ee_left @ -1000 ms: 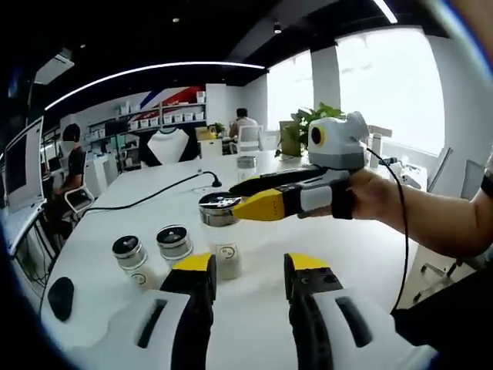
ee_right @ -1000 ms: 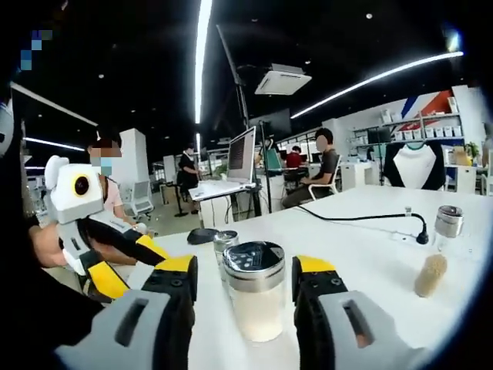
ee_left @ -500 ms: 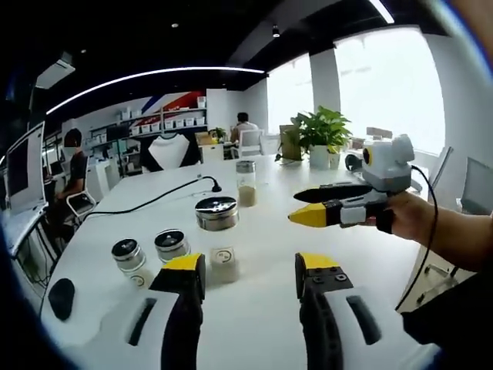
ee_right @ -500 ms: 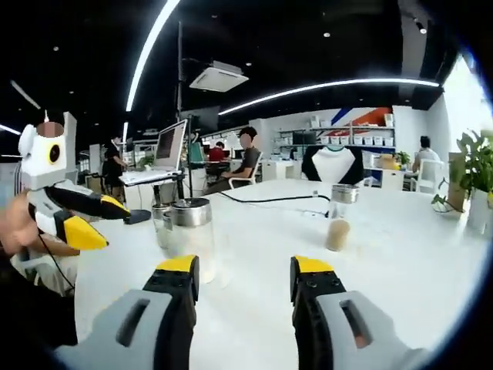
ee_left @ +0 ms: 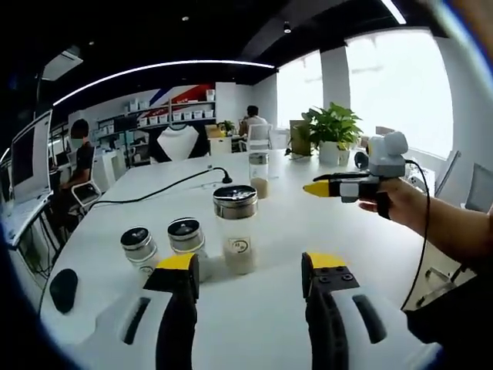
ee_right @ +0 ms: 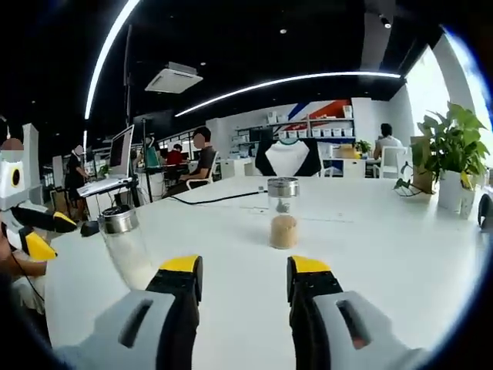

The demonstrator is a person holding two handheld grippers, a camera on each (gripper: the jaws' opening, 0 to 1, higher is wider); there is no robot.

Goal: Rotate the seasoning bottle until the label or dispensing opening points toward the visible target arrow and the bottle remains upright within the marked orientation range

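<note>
- The seasoning bottle [ee_left: 236,230], glass with a steel lid, stands upright on the white table [ee_left: 293,223]; a small round label faces the left gripper view.
- Two shorter jars [ee_left: 164,240] stand just beside the seasoning bottle; a taller shaker [ee_left: 259,175] stands beyond it, near the black cable [ee_left: 166,188].
- The left gripper [ee_left: 250,271], jaws apart and empty, sits just short of the seasoning bottle.
- The right gripper [ee_right: 239,271], jaws spread, holds nothing, well apart from the seasoning bottle.

Both gripper-mounted views look low across one shared table [ee_left: 308,231].
</note>
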